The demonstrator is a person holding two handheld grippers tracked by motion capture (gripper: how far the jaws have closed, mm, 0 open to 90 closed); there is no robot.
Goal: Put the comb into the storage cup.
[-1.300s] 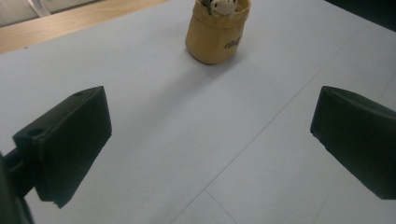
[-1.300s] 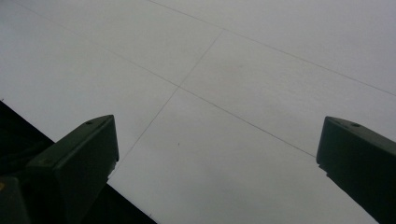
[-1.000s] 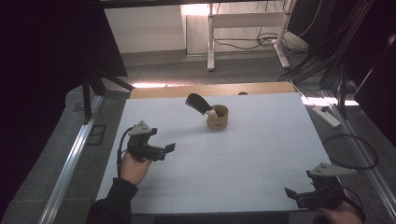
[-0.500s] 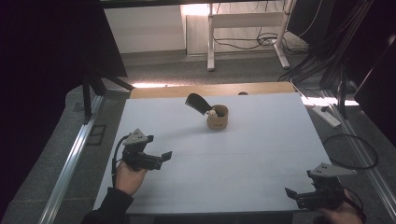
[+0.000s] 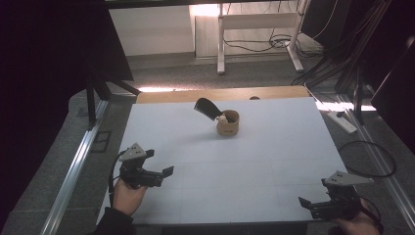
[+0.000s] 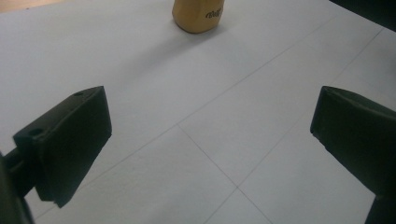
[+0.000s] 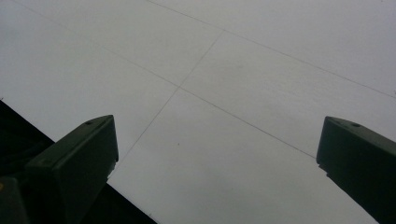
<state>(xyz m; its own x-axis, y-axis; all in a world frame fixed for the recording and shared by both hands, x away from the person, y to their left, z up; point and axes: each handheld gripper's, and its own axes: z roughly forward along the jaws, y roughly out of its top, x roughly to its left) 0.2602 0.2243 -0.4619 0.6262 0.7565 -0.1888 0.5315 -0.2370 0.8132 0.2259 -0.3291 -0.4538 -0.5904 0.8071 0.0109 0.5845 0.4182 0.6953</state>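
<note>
Over the white table [image 5: 274, 161] we hold the left gripper [image 5: 164, 175] and right gripper [image 5: 307, 204] near its front corners, jaws wide apart and empty, well apart from the tan cup [image 5: 228, 124] holding a black scoop [image 5: 206, 107] toward the far edge.
</note>
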